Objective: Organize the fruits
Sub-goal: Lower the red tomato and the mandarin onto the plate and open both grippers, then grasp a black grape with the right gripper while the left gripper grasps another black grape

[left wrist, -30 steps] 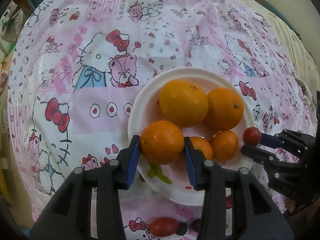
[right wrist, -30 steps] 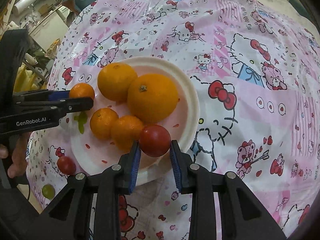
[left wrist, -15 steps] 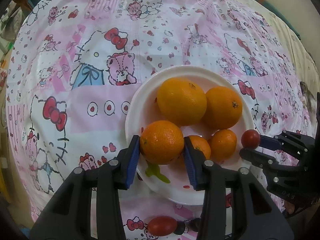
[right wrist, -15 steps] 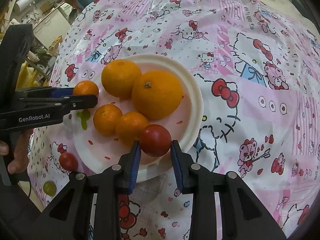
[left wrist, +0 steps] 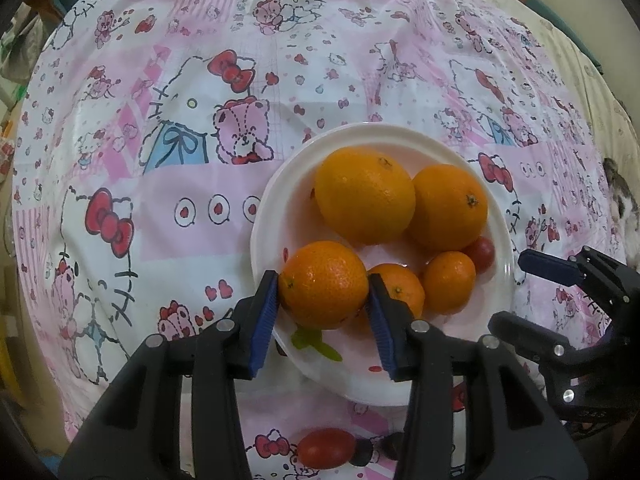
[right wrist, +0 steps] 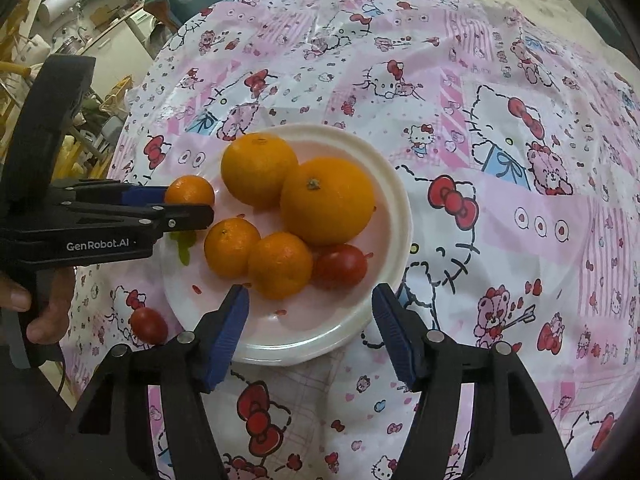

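Observation:
A white plate (left wrist: 264,216) (right wrist: 400,216) on the pink cartoon cloth holds two large oranges (left wrist: 364,194) (right wrist: 328,200) and two small mandarins (left wrist: 448,282) (right wrist: 280,264). A red tomato (right wrist: 340,266) (left wrist: 482,254) lies loose on it. My left gripper (left wrist: 323,280) (right wrist: 188,204) has a mandarin (left wrist: 324,284) (right wrist: 190,190) between its blue pads at the plate's edge. Its jaws are opening, though the pads still touch the fruit. My right gripper (right wrist: 310,328) (left wrist: 520,300) is opening wide at the plate's near rim with nothing between its pads; the tomato lies just beyond them.
A second red tomato (left wrist: 326,448) (right wrist: 148,326) lies on the cloth beside the plate, with a small dark fruit (left wrist: 360,454) next to it. A person's hand (right wrist: 44,308) grips the left tool. Room clutter lies beyond the table's left edge.
My right gripper let go of the tomato, which now rests on the plate beside the mandarins, and its jaws spread wide. My left gripper still has the mandarin in the same place.

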Available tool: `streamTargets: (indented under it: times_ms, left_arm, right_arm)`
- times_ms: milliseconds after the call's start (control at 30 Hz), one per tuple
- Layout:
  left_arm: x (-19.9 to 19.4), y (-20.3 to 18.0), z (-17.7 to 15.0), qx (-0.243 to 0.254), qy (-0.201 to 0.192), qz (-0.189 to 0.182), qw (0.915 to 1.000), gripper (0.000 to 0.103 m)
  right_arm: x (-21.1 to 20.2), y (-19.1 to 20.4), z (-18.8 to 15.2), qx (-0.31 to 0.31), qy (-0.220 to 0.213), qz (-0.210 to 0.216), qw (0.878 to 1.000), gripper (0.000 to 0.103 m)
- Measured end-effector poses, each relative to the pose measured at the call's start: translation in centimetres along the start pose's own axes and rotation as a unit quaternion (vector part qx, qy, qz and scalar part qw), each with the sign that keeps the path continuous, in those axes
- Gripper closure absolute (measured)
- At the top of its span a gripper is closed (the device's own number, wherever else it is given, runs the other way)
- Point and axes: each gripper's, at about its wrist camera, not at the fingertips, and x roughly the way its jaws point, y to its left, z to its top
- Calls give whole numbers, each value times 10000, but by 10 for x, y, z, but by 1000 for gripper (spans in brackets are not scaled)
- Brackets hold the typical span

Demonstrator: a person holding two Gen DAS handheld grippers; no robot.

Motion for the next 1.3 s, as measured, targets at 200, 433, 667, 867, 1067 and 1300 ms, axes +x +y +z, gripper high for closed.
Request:
streamTargets:
  times_ms: [200,433,667,867,1067,1300]
  left_arm:
    - [-18,-4,1,31,-362,120,9993,11]
    - [-41,1,-4,-48,-703,252,9972,11]
    - [-71,4,-24,-237,-849,459,9951,11]
    - [-110,13,-57,-305,-1071,543,9923,11]
    - [-125,31,-78,-690,-1080,428,9908,11]
    - [-119,39,-90,-755,-1099,631,9891,11]
  right_arm:
    - [-13,-2,-2,71,-131,-8,9999,36]
    - [-40,-7,-10,347,-410,-13,9986,36]
    - [-66,-1,-20,689,-715,121,9950,36]
    - [-76,14,-32,971,-879,552,9898,35]
    - [-73,34,-47,921,-785,669,9904,35]
    - [-57,40,-59,953,-505,610,9923,35]
